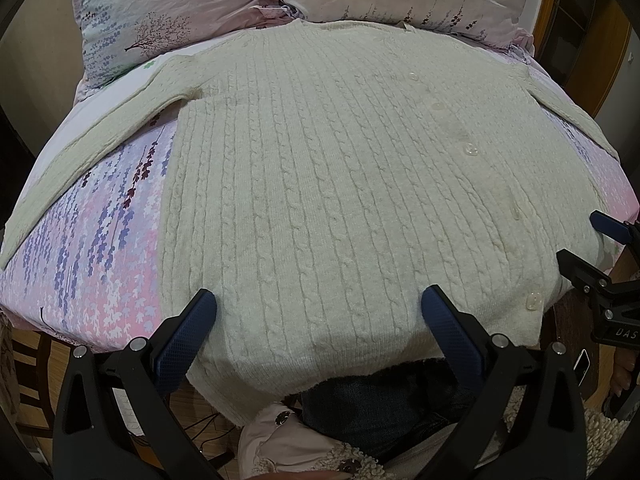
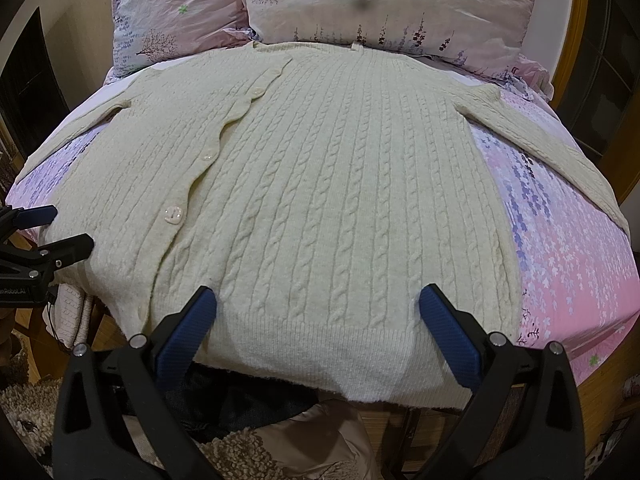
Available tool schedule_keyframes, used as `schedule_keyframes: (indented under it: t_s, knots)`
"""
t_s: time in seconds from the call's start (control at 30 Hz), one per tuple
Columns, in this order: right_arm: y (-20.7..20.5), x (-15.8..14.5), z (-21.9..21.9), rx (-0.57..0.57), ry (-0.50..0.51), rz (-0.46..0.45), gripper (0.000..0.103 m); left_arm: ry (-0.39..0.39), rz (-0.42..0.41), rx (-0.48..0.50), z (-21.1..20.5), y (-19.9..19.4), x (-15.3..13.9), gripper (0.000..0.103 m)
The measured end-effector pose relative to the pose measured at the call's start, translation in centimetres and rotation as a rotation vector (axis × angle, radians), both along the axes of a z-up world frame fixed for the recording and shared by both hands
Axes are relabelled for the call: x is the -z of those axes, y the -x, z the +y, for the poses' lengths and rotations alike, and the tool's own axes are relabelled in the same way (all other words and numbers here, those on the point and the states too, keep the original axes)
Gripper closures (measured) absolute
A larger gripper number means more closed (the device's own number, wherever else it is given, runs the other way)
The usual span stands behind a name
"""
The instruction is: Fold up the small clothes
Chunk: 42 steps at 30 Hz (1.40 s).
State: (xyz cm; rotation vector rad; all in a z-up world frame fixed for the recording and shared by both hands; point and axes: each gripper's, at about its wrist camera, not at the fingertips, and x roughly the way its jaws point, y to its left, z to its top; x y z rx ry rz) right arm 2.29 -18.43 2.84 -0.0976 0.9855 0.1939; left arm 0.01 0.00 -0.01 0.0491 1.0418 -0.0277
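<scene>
The left gripper [image 1: 318,312] sits at the bottom of its own view with its blue-padded fingers [image 1: 188,332] spread wide, nothing between them, poised over the ribbed hem of a cream cable-knit cardigan [image 1: 320,168]. The right gripper [image 2: 318,312] is likewise spread and empty in its view, its blue pads [image 2: 444,328] straddling the hem on the other half of the garment; it also shows at the right edge of the left wrist view, and the left one shows at the left edge of the right wrist view, so the two stand side by side along the near edge of the bed. The cardigan lies flat and face up across the middle of both frames, buttoned, with its button [image 2: 173,215] row running diagonally from the hem toward the neckline at the top centre. Its hem overhangs the near edge of the bed slightly. One sleeve [image 1: 80,148] stretches toward the lower left of the left view, the other sleeve [image 2: 560,148] toward the right edge of the right view. Beneath it is a pink and lilac floral bedsheet [image 2: 560,256], and two matching pillows [image 2: 380,4] lie along the top of each frame, just beyond the collar. Below the hem, at the bottom centre, dark trousers [image 1: 380,404] and a fleecy garment of the person are visible.
</scene>
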Motion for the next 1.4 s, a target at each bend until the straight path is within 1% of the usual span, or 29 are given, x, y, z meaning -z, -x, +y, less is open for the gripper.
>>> schedule_keyframes:
  t_s: [0.37,0.87,1.0,1.07,1.17,1.23,1.27,1.37,1.4]
  knots:
    - [0.0,0.0,0.0,0.000,0.000,0.000,0.002,0.000,0.000,0.000,0.0,0.0,0.0,0.001]
    - [0.1,0.8,0.4,-0.007,0.000,0.010,0.002,-0.001,0.010,0.000,0.0,0.0,0.0,0.001]
    - [-0.7,0.6,-0.5,0.005,-0.027,0.006,0.002,-0.001,0.027,0.008,0.0,-0.5,0.0,0.001]
    - [-1.5,0.2,-1.9,0.047,-0.062,0.001,0.002,-0.002,0.029,0.016,0.0,-0.6,0.0,0.001]
    - [-3.4,-0.5,-6.0,0.173,-0.132,-0.032,0.002,0.004,0.032,0.021,0.2,-1.0,-0.1,0.001]
    - [-4.7,-1.1,-9.5,0.276,-0.191,-0.053,0.002,0.007,0.029,0.018,0.3,-1.3,-0.2,0.001]
    - [-5.3,-1.3,-11.1,0.321,-0.228,-0.058,0.002,0.005,0.024,0.015,0.5,-1.7,-0.3,0.001]
    - [-7.0,-1.5,-17.1,0.485,-0.389,-0.071,0.003,0.001,0.012,0.005,0.9,-2.9,-0.7,0.001]
    - [-7.7,-1.3,-19.4,0.552,-0.453,-0.073,0.006,-0.001,0.006,0.004,1.0,-3.4,-0.8,0.001]
